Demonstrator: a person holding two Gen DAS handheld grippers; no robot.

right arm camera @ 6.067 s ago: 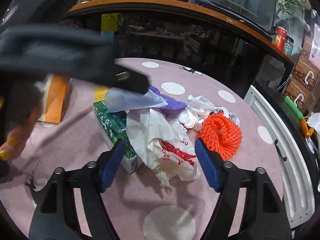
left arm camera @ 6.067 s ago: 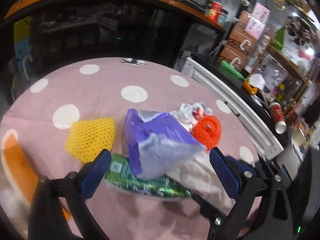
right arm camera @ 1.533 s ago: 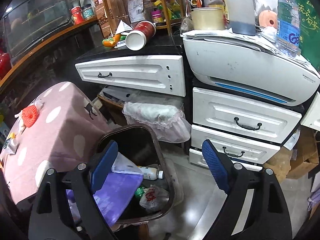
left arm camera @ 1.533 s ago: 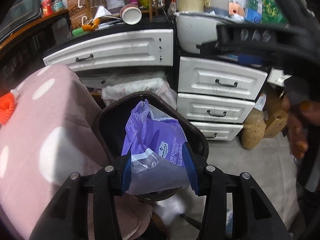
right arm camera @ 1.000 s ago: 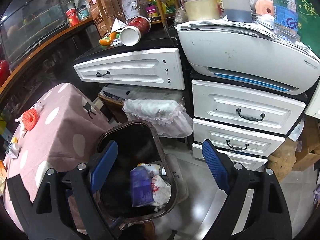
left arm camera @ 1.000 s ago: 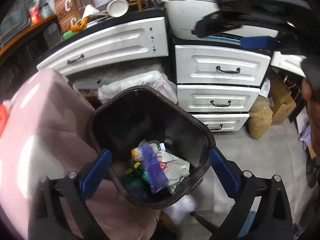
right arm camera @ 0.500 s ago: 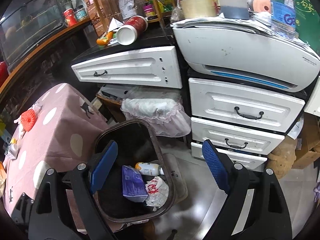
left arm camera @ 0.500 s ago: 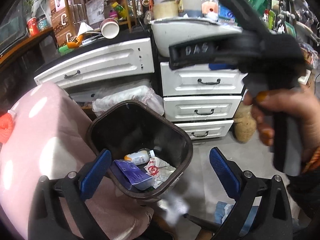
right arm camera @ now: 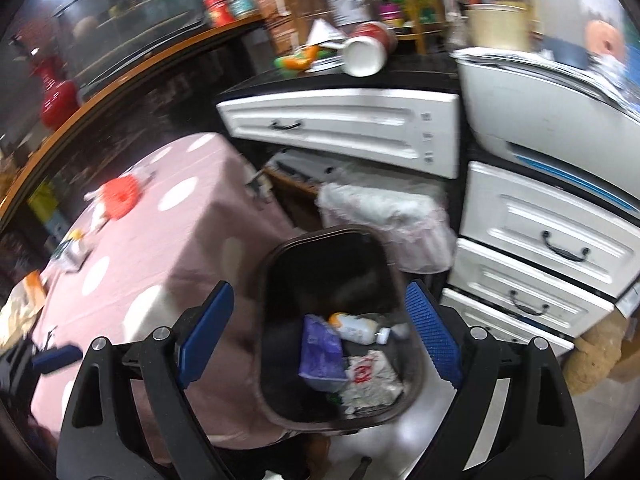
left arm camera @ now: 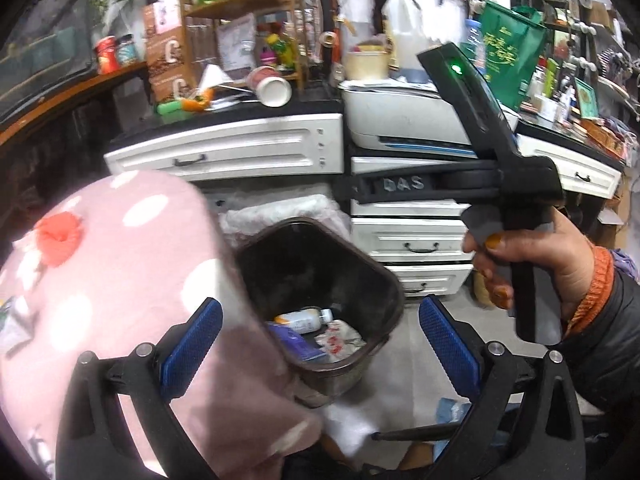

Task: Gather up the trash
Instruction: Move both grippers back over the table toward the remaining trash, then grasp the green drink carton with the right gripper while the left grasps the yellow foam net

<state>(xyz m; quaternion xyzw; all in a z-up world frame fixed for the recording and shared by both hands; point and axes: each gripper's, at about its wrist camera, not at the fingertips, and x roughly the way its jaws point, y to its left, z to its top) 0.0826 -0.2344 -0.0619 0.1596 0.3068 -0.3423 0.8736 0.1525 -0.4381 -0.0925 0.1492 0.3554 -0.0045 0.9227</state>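
A dark brown trash bin [left arm camera: 384, 276] [right arm camera: 416, 368] stands on the floor beside the pink polka-dot table [left arm camera: 120, 280] [right arm camera: 168, 248]. Inside lie a purple bag [right arm camera: 322, 354] [left arm camera: 294, 340], a white bottle [right arm camera: 358, 328] [left arm camera: 302, 319] and a crumpled white bag with red print [right arm camera: 370, 372] [left arm camera: 338, 338]. My left gripper [left arm camera: 318, 350] is open and empty, above the bin's near edge. My right gripper [right arm camera: 320, 336] is open and empty over the bin. An orange net [left arm camera: 58, 234] [right arm camera: 120, 196] and other trash [right arm camera: 72, 248] lie on the table.
White drawers [left arm camera: 416, 240] [right arm camera: 540, 248] and a printer [left arm camera: 412, 120] stand behind the bin. A white-lined basket [right arm camera: 388, 224] sits between bin and cabinet. The hand holding the right gripper's handle [left arm camera: 532, 256] is at the right of the left wrist view.
The purple bag was held in my left gripper, then let go into the bin. Both grippers now swing left, bringing more of the table into view.
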